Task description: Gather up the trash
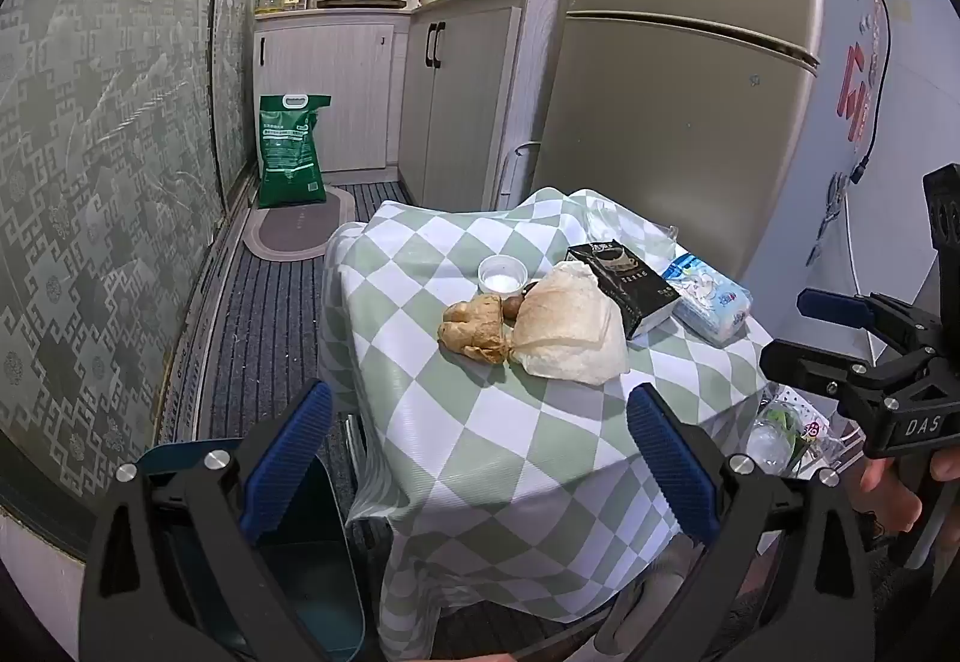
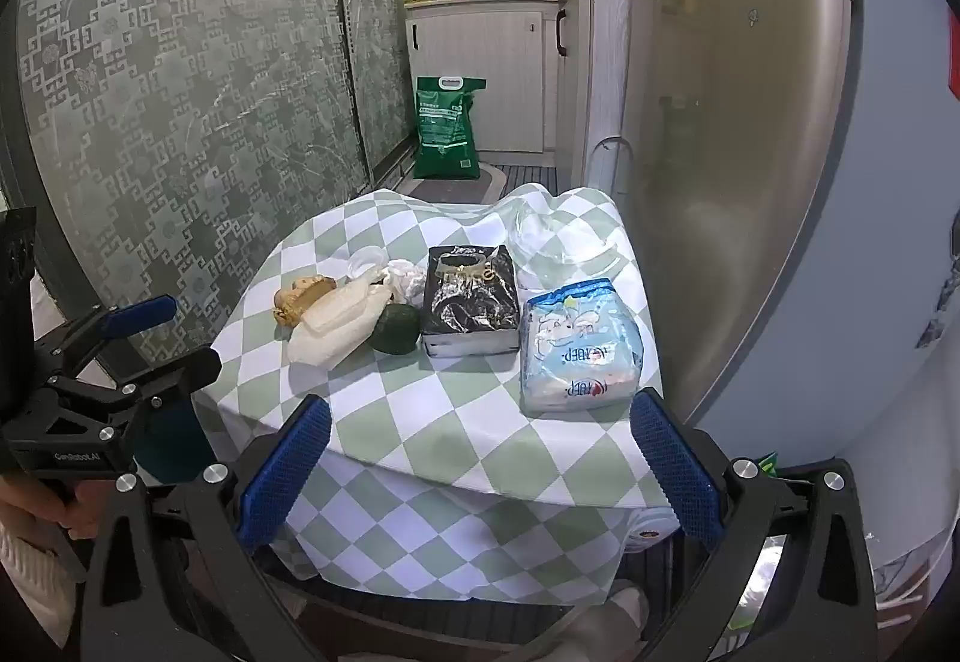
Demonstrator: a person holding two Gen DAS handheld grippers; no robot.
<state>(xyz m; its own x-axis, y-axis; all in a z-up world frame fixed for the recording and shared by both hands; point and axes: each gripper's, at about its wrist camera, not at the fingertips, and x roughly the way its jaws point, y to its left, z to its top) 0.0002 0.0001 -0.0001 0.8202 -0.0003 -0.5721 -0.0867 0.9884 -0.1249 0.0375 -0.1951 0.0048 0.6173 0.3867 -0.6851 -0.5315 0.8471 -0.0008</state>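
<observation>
both left gripper [image 1: 480, 458] and right gripper [image 2: 480, 470] gape empty above the checked table [image 1: 510, 452].

Checkered table [image 2: 420, 422]: ginger [image 1: 471, 329], black box [image 2: 470, 302], tissue pack [image 2: 579, 347].

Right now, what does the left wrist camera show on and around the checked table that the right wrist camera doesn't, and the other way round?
Only the left wrist view shows the open dark teal bin beside the table and the white powder inside the small white cup. Only the right wrist view shows the dark green avocado in front of the crumpled white paper bag. Both show the green-and-white checked tablecloth, brown ginger root, black coffee box, pale blue tissue pack, and both grippers open and empty.
</observation>
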